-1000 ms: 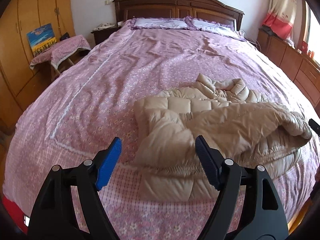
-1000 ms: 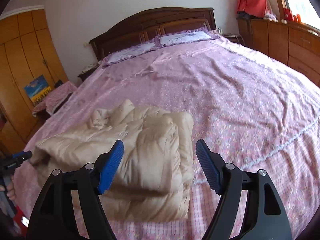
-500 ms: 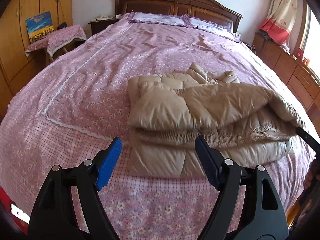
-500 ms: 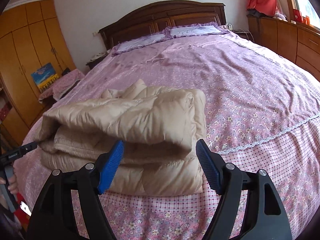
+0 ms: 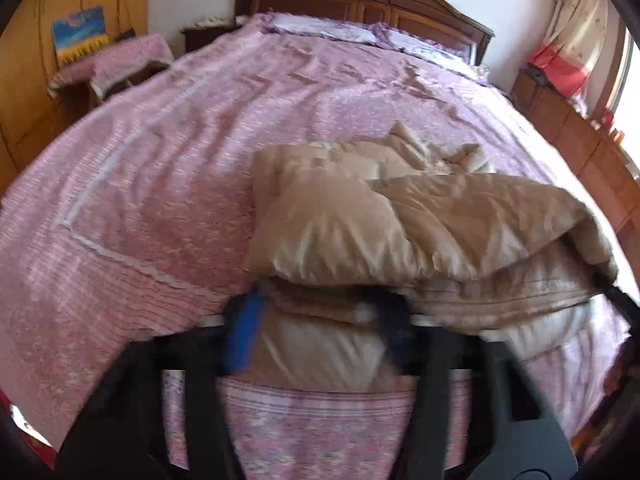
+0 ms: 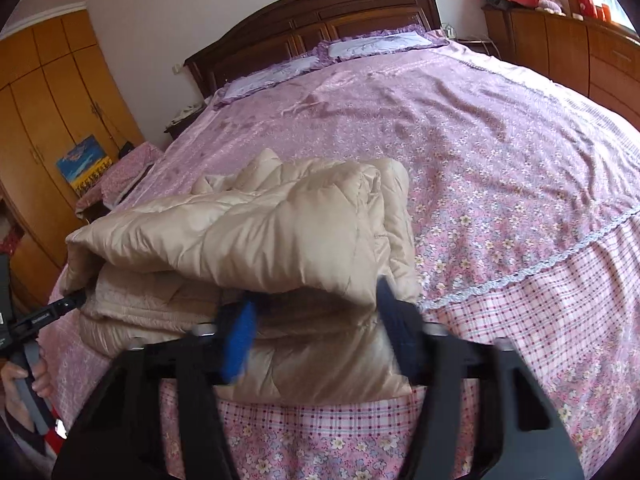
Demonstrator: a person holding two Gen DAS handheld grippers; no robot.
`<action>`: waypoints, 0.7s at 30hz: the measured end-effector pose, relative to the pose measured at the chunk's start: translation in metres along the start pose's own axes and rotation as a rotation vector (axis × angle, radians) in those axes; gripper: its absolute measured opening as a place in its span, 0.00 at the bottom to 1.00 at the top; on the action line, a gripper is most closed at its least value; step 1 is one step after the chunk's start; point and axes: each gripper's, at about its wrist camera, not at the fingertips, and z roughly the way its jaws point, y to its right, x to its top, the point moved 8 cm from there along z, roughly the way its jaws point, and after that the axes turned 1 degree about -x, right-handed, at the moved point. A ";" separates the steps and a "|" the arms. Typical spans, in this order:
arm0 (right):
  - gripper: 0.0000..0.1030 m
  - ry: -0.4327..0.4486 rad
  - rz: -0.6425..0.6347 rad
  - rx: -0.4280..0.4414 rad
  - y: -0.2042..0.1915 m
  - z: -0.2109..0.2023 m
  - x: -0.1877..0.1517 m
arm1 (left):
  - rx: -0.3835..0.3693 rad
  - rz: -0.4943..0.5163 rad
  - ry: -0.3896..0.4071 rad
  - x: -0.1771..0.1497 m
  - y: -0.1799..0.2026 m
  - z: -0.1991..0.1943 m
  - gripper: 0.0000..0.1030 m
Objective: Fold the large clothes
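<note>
The beige puffer jacket lies half-folded at the near edge of the bed, centre-right in the left wrist view. Both the left tongs and right tongs have just been closing, with its lower layers between them; whether they pinch yet is blurred. It looks light, puffy and slippery, so I would grip deep at the thick hem

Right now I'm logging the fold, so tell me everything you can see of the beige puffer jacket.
The beige puffer jacket is quilted, shiny and padded, folded into a thick bundle of layers with its collar end toward the headboard. It lies near the foot of the pink floral bedspread. The left gripper and right gripper have just been closing, each with the near edge between its blurred jaws; whether they pinch yet is unclear.
</note>
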 end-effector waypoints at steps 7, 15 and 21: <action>0.06 0.082 0.009 0.013 -0.001 -0.013 0.032 | 0.003 -0.034 0.069 0.032 -0.005 -0.020 0.03; 0.05 0.166 -0.030 -0.015 -0.017 -0.005 0.099 | 0.058 -0.009 0.157 0.102 0.004 -0.014 0.02; 0.05 0.116 -0.023 -0.082 -0.008 0.047 0.128 | 0.160 0.045 0.155 0.147 0.011 0.029 0.02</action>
